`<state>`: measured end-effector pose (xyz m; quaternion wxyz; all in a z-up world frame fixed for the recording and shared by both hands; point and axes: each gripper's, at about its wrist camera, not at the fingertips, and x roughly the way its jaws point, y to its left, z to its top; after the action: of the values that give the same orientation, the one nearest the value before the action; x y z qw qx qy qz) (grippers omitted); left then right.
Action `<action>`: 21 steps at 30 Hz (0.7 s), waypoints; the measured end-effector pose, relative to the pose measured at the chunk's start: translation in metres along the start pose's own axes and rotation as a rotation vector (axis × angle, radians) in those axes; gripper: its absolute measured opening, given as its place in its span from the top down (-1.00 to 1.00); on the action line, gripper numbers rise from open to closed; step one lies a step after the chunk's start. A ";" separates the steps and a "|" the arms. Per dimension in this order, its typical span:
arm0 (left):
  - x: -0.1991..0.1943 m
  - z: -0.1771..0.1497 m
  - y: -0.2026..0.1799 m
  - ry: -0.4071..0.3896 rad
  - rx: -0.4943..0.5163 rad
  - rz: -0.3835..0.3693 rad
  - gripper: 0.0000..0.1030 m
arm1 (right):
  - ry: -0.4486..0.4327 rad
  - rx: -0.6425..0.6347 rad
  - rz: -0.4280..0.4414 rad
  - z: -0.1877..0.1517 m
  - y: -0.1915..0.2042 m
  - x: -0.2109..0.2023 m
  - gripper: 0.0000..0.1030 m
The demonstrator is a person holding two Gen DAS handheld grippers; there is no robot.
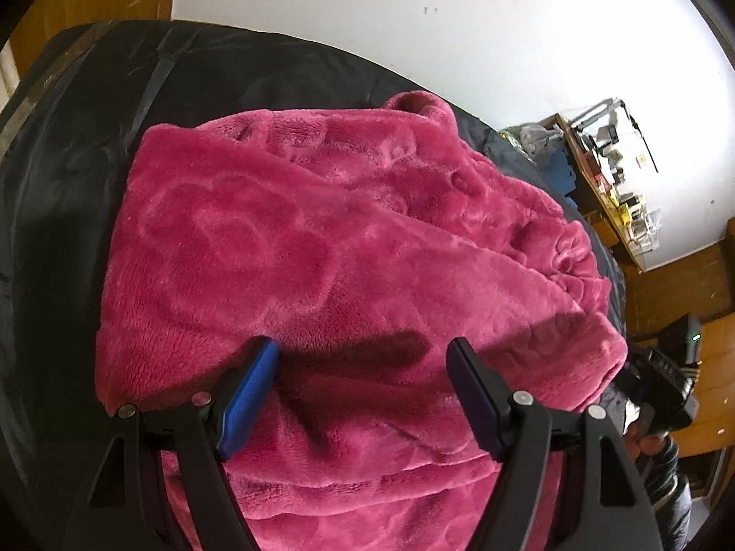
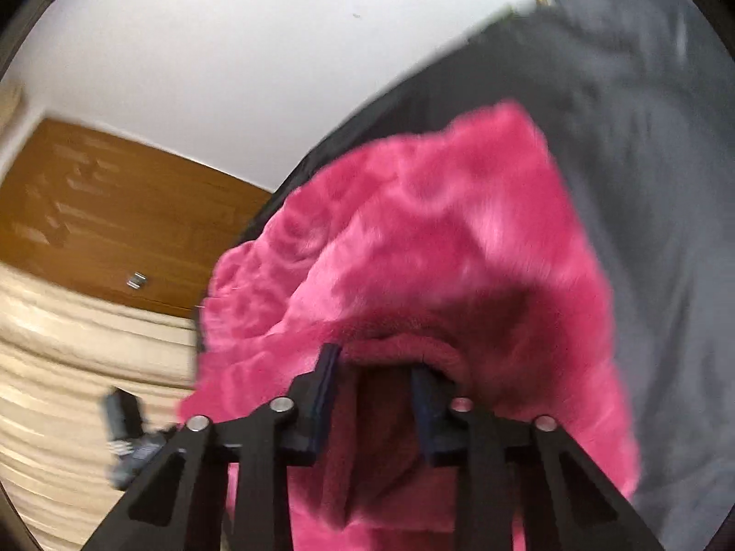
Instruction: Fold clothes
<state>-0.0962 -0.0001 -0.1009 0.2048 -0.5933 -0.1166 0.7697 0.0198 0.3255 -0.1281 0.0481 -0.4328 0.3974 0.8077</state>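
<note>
A pink fleece garment lies partly folded on a black padded surface. My left gripper is open just above the garment's near part, holding nothing. In the blurred right wrist view my right gripper has its jaws partly closed with a fold of the pink garment between them, the fabric bunched over the fingertips. The right gripper also shows at the right edge of the left wrist view, held by a hand.
The black surface has a white wall behind it. A cluttered wooden shelf stands at the far right. A wooden floor and a beige ribbed mattress lie to the left in the right wrist view.
</note>
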 end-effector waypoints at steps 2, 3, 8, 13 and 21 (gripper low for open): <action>0.001 0.000 -0.001 0.001 0.002 -0.004 -0.53 | -0.060 -0.095 -0.078 0.004 0.017 -0.013 0.61; 0.000 0.000 0.000 0.001 -0.001 -0.008 -0.53 | -0.094 -0.138 -0.110 0.007 0.025 -0.020 0.62; -0.004 -0.006 0.001 -0.003 0.006 -0.014 -0.53 | -0.191 -0.266 -0.142 0.019 0.041 -0.057 0.62; -0.001 -0.010 -0.002 -0.009 0.039 0.009 -0.54 | -0.078 -0.245 -0.109 0.017 0.026 -0.050 -0.29; 0.002 -0.010 -0.002 -0.016 0.033 0.012 -0.55 | -0.014 -0.124 -0.034 0.000 -0.011 -0.030 -0.55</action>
<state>-0.0871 0.0017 -0.1045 0.2092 -0.5845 -0.1018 0.7774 0.0431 0.3413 -0.1124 0.0380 -0.4360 0.3388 0.8329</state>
